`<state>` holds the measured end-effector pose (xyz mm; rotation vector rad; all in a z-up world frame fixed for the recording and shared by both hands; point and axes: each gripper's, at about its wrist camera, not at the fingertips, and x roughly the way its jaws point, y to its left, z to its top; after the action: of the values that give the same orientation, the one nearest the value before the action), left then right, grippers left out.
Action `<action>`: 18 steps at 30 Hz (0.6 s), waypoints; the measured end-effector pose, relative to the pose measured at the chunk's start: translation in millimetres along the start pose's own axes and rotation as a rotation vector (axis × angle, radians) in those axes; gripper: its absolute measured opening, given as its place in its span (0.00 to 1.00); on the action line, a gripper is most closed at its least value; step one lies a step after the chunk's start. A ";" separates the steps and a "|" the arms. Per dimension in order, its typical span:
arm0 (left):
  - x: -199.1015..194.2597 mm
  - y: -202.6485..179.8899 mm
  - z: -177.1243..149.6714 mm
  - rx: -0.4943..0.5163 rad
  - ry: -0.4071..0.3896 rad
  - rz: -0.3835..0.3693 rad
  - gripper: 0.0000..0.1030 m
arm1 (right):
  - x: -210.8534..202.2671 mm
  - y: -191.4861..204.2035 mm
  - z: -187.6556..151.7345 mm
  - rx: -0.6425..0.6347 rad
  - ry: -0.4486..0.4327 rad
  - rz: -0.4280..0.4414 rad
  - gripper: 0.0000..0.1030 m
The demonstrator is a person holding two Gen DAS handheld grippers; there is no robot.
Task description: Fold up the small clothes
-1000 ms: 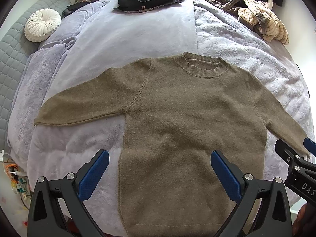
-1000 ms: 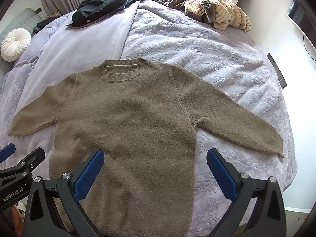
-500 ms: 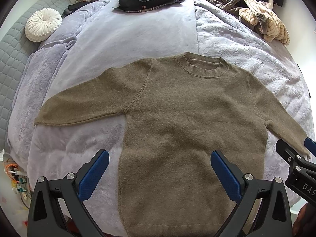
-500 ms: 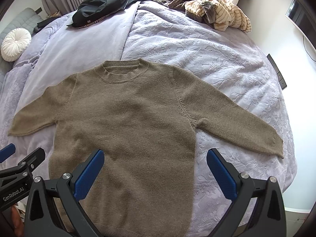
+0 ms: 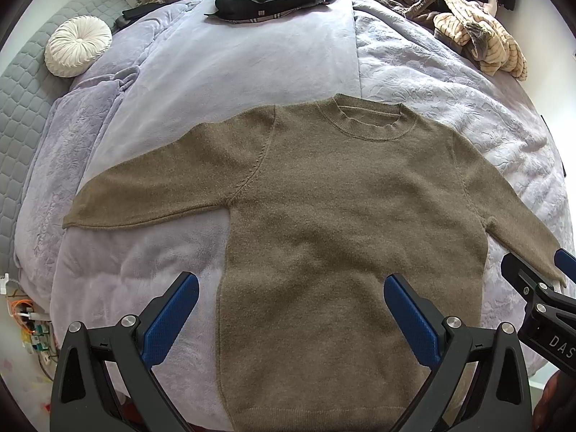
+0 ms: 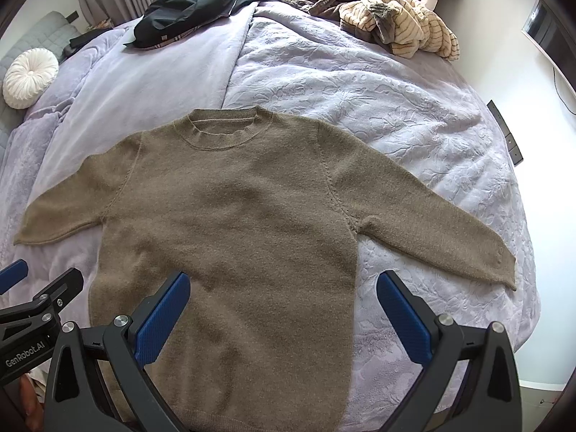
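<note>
Bedding in pale lilac (image 5: 252, 57) fills both wrist views, and on it the brown sweater (image 5: 345, 223) is spread flat and face up, not yet folded, its long axis running from the neckline (image 5: 367, 118) in the upper middle of the frame down to the hem (image 5: 316, 414) at the bottom edge. The garment is thus seen lying straight ahead of and below both grippers, hem nearest, collar farthest. In the left wrist view one sleeve (image 5: 151, 198) is stretched toward the middle left of the frame; in the right wrist view the other sleeve (image 6: 432, 230) is stretched toward the middle right, its cuff (image 6: 504, 270) just above the right-hand blue pad. Each sleeve is judged to lie nearer the gripper on its own side, so a sleeve fold inward would be started most easily by that side. The left gripper (image 5: 291, 316) is held with its jaws spread wide over the lower body of the sweater, nothing between them; the right gripper (image 6: 284, 313) is likewise spread and empty. Far smaller, a white round cushion (image 5: 77, 45) is seen at upper left, and heaped clothes (image 6: 399, 25) at the upper right.
</note>
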<state>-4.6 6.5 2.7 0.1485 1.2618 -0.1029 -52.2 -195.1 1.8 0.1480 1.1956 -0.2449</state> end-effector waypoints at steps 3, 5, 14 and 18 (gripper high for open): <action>0.2 -0.6 0.5 -0.002 -0.002 0.002 1.00 | -0.2 -0.1 -0.2 0.001 0.000 0.000 1.00; 0.1 -0.7 0.2 -0.002 -0.003 0.002 1.00 | -0.3 -0.1 -0.2 0.000 0.000 0.001 1.00; 0.5 -0.8 -9.0 0.002 -0.027 0.012 1.00 | 1.9 -1.6 -2.1 0.009 0.008 0.005 1.00; 0.0 -0.9 -8.8 -0.002 -0.072 0.035 1.00 | 3.3 -2.4 -1.6 0.008 0.011 0.007 1.00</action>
<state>-13.0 7.2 0.1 0.1637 1.1869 -0.0757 -53.2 -197.4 -1.8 0.1602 1.2051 -0.2432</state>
